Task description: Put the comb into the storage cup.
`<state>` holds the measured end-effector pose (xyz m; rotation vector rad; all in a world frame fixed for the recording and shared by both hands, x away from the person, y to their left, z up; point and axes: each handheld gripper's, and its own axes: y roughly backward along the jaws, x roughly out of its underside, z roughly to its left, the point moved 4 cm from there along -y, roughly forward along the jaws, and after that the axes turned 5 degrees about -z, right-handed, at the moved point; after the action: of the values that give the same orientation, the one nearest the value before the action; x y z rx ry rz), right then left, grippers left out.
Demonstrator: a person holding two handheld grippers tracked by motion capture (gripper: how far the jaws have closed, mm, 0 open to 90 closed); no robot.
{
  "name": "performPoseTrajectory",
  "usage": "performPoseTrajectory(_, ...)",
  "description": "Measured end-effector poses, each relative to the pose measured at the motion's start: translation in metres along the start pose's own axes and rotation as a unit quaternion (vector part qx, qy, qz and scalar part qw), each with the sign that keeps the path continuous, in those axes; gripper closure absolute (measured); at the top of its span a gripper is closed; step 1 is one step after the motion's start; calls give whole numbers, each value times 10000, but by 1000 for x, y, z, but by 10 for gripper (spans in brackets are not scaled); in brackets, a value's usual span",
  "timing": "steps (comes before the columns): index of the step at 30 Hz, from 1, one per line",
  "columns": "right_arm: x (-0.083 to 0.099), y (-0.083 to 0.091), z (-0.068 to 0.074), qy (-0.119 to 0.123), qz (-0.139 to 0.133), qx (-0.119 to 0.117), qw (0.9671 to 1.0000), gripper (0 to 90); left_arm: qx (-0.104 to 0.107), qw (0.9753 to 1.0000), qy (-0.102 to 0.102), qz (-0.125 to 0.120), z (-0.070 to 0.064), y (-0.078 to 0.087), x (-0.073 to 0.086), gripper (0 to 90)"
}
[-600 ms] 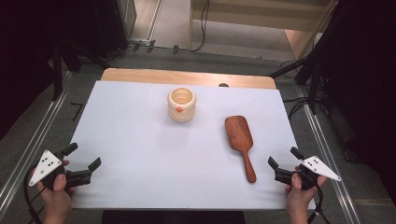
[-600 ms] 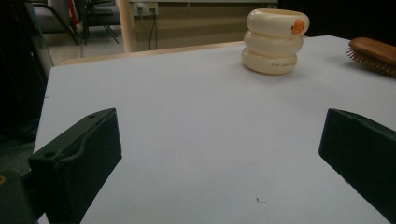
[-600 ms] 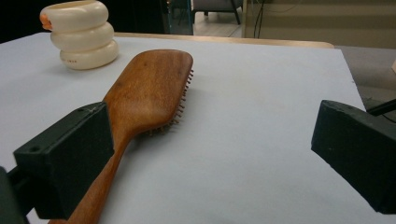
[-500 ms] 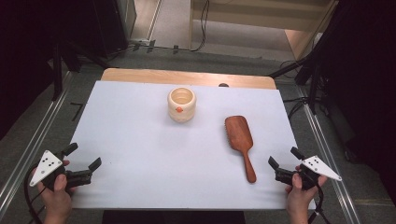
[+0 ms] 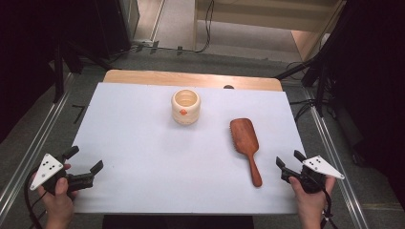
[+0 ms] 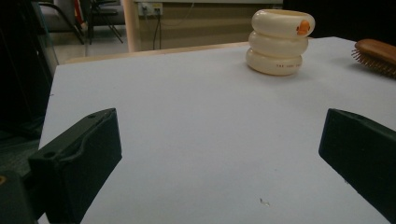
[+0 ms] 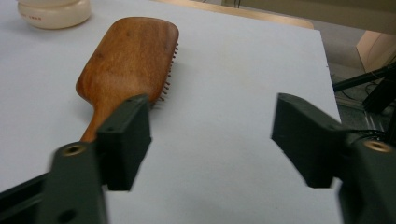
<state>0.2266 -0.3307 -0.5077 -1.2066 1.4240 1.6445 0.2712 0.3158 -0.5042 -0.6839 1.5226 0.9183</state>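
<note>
Holding at the near edge: left gripper (image 5: 83, 167) sitting over the near-left corner of the white sheet (image 5: 143, 143), gripped by the left hand (image 5: 57, 200); right gripper (image 5: 289, 162) sitting at the near-right edge, gripped by the right hand (image 5: 308, 200).
Left tongs: standing wide, 2 black jaws far apart in the left gripper view, clasping nothing, bare white sheet (image 6: 201, 140) lying between them.
Right tongs: standing wide as well, 2 jaws spread in the right gripper view, clasping nothing, touching nothing.
Plates: grey 3-cornered plate riding on top of each gripper in the high view, pointing outward.
Hairbrush: wooden hairbrush (image 5: 246, 145) lying flat on the right half of the sheet, bristles facing down, handle pointing toward the near edge, paddle pointing away.
Hairbrush against right gripper: lying just beside and to the left of the gripper in the high view, apart from it; in the right gripper view, the handle of the hairbrush (image 7: 128, 65) passing behind the left-hand jaw, outside the gap between the jaws.
Cup: cream ribbed cup (image 5: 186, 107) standing upright farther back, near the middle of the sheet, showing an orange mark on its side; stacked-ring shape of the cup (image 6: 279, 43) showing clearly in the left gripper view.
Cup against hairbrush: standing apart, cup to the left and farther away.
Far edge: wooden tabletop (image 5: 191, 78) peeking out as a strip beyond the sheet.
</note>
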Motion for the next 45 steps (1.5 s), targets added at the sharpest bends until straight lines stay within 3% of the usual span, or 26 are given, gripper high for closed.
performPoseTrajectory(2, -4, 4, 2, 19, 45, -239, 9997, 549, -9, 10000, 11, 0, 0, 0, 0, 0)
performPoseTrajectory(3, -4, 4, 2, 19, 45, -239, 9997, 549, -11, 10000, 31, -17, 0, 0, 0, 0)
performPoseTrajectory(4, -7, 5, 4, 274, 291, -292, 9988, 652, -21, 10000, 31, -12, 1, 1, 0, 0)
performPoseTrajectory(5, -7, 5, 4, 274, 291, -292, 9988, 652, -22, 10000, 40, -12, 1, 1, 0, 0)
performPoseTrajectory(6, -10, 5, 5, 460, 501, -360, 9970, 726, -22, 10000, 46, -15, 1, 0, 0, 0)
performPoseTrajectory(8, -13, 7, 7, 574, 685, -579, 9943, 812, -19, 10000, 48, 1, 1, 0, 0, 0)
performPoseTrajectory(9, -13, 7, 7, 574, 685, -579, 9943, 812, -19, 10000, 48, 1, 1, 0, 0, 0)
performPoseTrajectory(10, -14, 6, 11, 801, 918, -723, 9899, 881, 1, 10000, 25, 22, 1, -1, 0, 0)
performPoseTrajectory(13, -15, 3, 17, 1047, 1300, -905, 9818, 883, -3, 10000, 6, 55, 0, -1, 1, 0)
performPoseTrajectory(14, -15, 3, 17, 1047, 1300, -905, 9818, 883, -3, 10000, 6, 55, 0, -1, 1, 0)
performPoseTrajectory(15, -14, -1, 22, 1111, 1533, -1022, 9766, 883, -3, 10000, 14, 63, 0, -1, 1, 0)
performPoseTrajectory(16, -14, -1, 22, 1111, 1533, -1022, 9766, 883, -3, 10000, 14, 63, 0, -1, 1, 0)
performPoseTrajectory(17, -12, -5, 25, 1119, 1688, -1106, 9730, 883, 8, 10000, 5, 68, 0, -1, 1, 0)
performPoseTrajectory(24, -7, -17, 31, 1223, 2110, -1221, 9621, 883, 19, 10000, -2, 86, 0, -2, 1, 0)
performPoseTrajectory(35, -2, -25, 41, 1302, 2420, -1470, 9502, 883, 46, 9999, -28, 115, -1, -3, 1, 0)
performPoseTrajectory(38, -1, -26, 43, 1331, 2449, -1475, 9490, 883, 46, 9999, -15, 112, -1, -3, 1, 0)
performPoseTrajectory(42, -1, -30, 50, 1405, 2515, -1561, 9448, 883, 50, 9999, -21, 119, -1, -3, 1, 0)
performPoseTrajectory(45, -1, -32, 53, 1410, 2516, -1597, 9441, 883, 52, 9999, -17, 115, -1, -3, 1, 0)
